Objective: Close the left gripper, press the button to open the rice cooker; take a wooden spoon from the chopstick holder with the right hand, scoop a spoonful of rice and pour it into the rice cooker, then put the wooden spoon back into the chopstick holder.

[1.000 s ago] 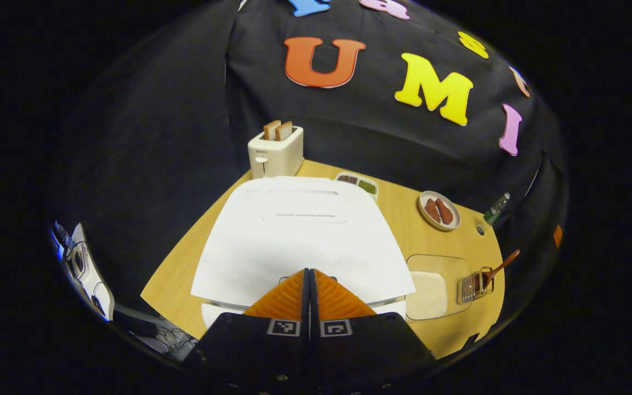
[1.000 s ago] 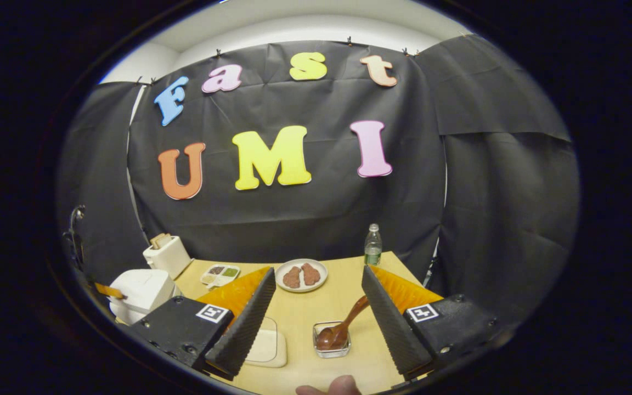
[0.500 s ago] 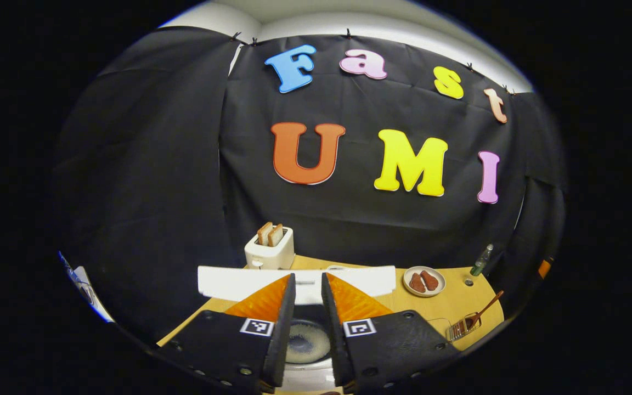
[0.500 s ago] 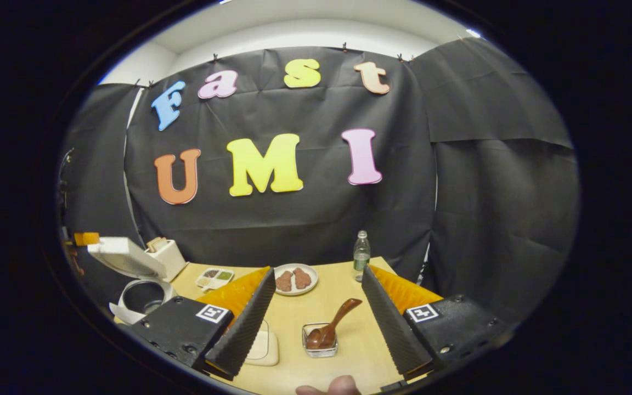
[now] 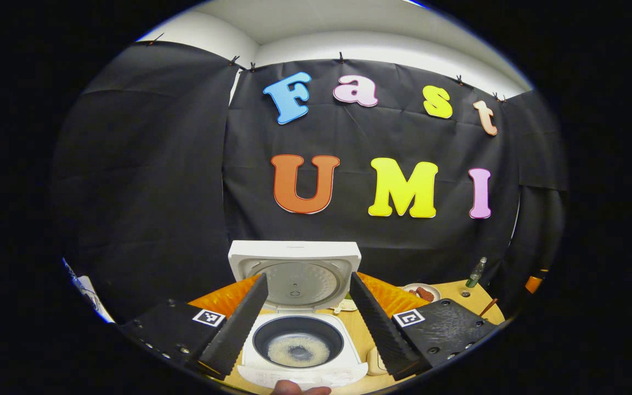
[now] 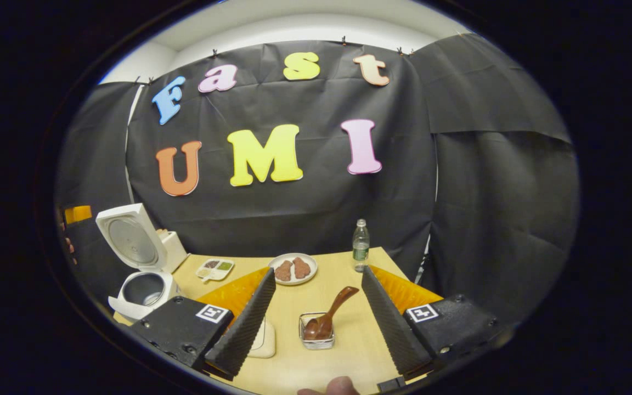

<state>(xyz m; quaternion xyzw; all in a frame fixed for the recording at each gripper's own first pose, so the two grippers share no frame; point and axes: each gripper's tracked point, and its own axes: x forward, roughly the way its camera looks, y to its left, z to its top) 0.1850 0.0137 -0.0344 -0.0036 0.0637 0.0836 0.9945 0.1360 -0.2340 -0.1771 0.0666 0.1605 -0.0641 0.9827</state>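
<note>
A: Okay, wooden spoon (image 6: pixel 331 315), how does it handle?
B: Light, stiff, smooth I'd guess. Bowl sits down in the chopstick holder (image 6: pixel 316 333), lower centre of the right gripper view; I'd take the handle sticking up-right.
A: Grippers?
B: My right hand-held gripper (image 6: pixel 316 310) is wide, empty. Left hand-held gripper (image 5: pixel 308 312) wide too; a second ago it was pinched on the button.
A: Cooker?
B: Rice cooker (image 5: pixel 299 312) lid now fully up; it was flat before.

— Left gripper (image 5: pixel 307 314)?
— Jaws spread wide, nothing between the fingers (image 5: pixel 237 323).
— Right gripper (image 6: pixel 316 315)?
— Likewise parted, empty; a fingertip (image 6: pixel 333 387) shows just below the jaws.
</note>
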